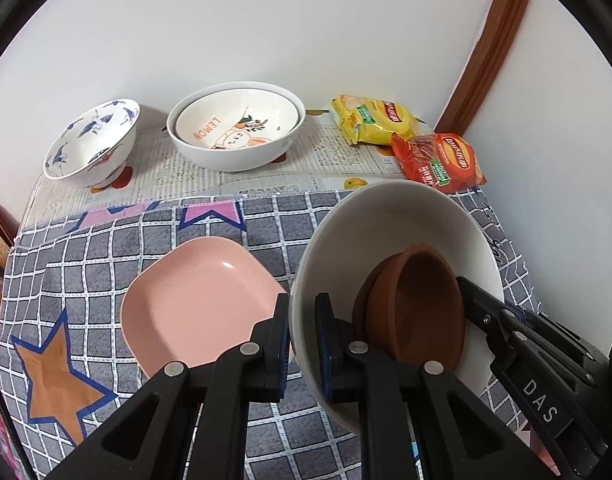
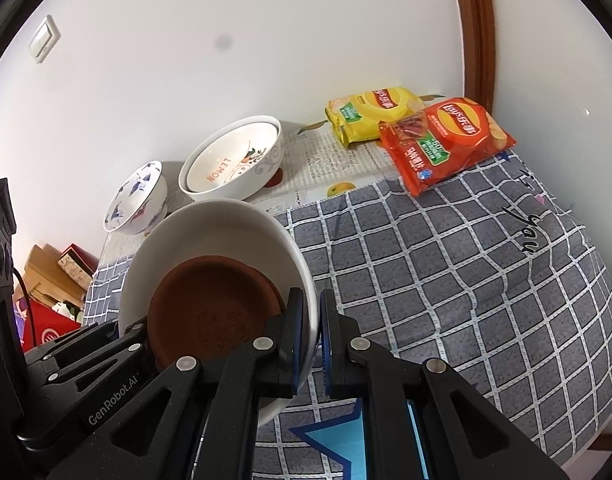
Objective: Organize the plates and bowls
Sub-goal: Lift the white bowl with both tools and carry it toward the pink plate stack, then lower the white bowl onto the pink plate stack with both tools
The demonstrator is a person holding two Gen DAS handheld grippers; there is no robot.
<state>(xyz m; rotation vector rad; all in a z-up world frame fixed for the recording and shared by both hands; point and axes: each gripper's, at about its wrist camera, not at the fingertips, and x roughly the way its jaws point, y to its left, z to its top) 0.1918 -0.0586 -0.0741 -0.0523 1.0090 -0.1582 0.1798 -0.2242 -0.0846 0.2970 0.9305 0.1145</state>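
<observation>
Both grippers clamped on one wide white ceramic bowl (image 1: 390,240), raised and tilted over the grey checked tablecloth (image 2: 446,260). Left gripper (image 1: 302,344) pinching the bowl's near-left rim, one pad inside and one outside; right gripper (image 2: 311,344) pinching the opposite rim the same way. Inside, nested round terracotta-brown saucers (image 1: 418,304), slid against the lower wall.

Toward the table's back edge, on the newspaper-print sheet: a white bowl with "LEMON" lettering (image 1: 238,124) sitting inside a larger white bowl (image 1: 230,156), and nearer the back left corner a blue-and-white bird-patterned porcelain bowl (image 1: 92,142). In the middle of the cloth, a pink squarish plate (image 1: 198,300), beside the left gripper. At the back right corner, a yellow crisp packet (image 1: 372,120) and a red crisp packet (image 2: 446,144).

Best done slowly: level the rim first, so the loose saucers cannot slide out. Keep both pinches equally firm and moving together, avoiding twist on the rim. Likely safest to lower flat onto bare cloth, clear of the pink plate, before letting go.
</observation>
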